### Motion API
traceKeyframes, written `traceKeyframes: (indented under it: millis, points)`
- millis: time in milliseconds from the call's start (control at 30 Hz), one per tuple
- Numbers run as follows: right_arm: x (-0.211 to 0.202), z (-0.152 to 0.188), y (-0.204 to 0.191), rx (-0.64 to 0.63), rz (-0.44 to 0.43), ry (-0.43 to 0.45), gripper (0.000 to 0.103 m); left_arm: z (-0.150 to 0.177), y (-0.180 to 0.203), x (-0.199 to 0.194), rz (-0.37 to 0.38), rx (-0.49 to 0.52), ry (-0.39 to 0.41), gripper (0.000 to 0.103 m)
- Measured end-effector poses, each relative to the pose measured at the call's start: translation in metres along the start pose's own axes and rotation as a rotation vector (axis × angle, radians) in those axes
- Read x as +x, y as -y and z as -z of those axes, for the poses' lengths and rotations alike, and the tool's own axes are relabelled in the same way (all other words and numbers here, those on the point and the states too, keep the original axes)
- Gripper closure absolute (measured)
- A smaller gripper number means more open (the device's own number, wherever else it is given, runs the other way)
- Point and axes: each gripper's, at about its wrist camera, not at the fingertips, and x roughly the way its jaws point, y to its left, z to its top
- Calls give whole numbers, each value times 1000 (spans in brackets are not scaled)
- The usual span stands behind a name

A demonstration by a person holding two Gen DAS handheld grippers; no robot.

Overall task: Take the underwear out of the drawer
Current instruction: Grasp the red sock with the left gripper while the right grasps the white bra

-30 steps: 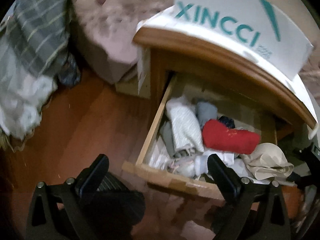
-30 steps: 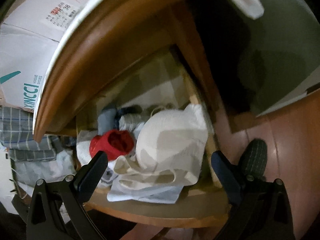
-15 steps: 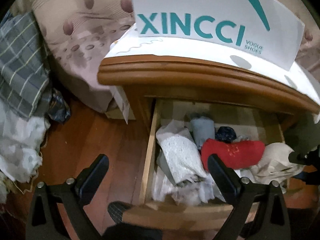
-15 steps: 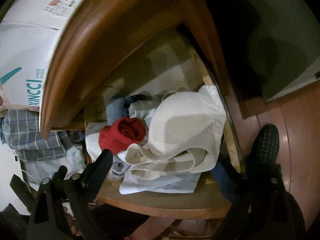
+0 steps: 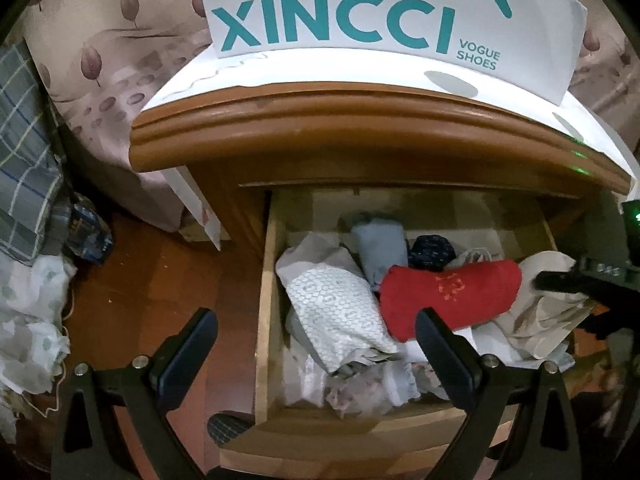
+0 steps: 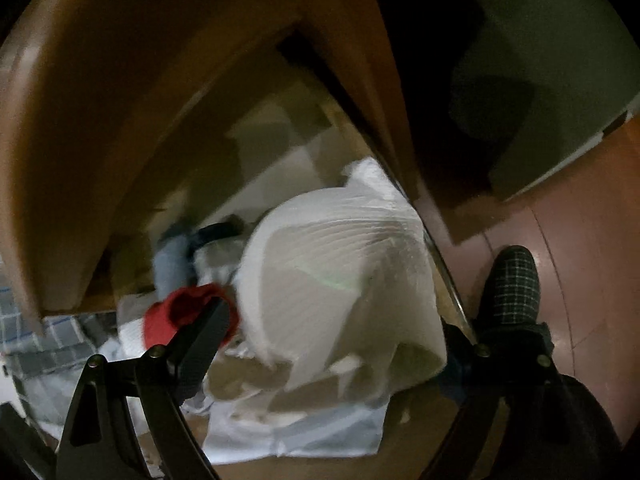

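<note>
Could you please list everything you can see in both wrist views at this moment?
drawer: one, light wood, pulled open under the nightstand top
red roll: one, red, drawer middle
cream garment: one, cream, drawer's right end, between the right gripper's fingers
patterned white roll: one, white, drawer's left side
grey-blue roll: one, behind the red roll
dark roll: one, navy, at the back
shoe box: one, white with teal lettering, on the nightstand
checked cloth: one, grey-blue, far left
slipper: one, dark checked, on the floor
left gripper: open, above the drawer front
right gripper: open, astride the cream garment
</note>
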Motion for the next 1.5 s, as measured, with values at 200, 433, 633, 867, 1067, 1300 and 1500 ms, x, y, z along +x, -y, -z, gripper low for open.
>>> traceKeyframes:
  millis: [200, 433, 633, 867, 1067, 1300, 1500]
  points:
    - [6, 1, -12, -70, 37, 11, 28, 0, 2, 6, 71, -12, -36, 2]
    - [-1, 2, -18, -186, 63, 57, 56, 3, 20, 8, 103, 56, -42, 2]
    - [-11, 3, -19, -217, 46, 89, 63, 4, 40, 6, 116, 142, -17, 1]
    - [-35, 13, -29, -298, 51, 155, 65, -2, 59, 16, 156, 220, -18, 1]
    - [-53, 17, -32, -338, 51, 190, 65, -6, 80, 32, 167, 326, -50, 1]
    - [-71, 25, -24, -387, 34, 194, 65, -18, 93, 57, 173, 375, -112, 1]
    - [-77, 32, -18, -415, 64, 204, 65, -18, 102, 78, 166, 385, -203, 1]
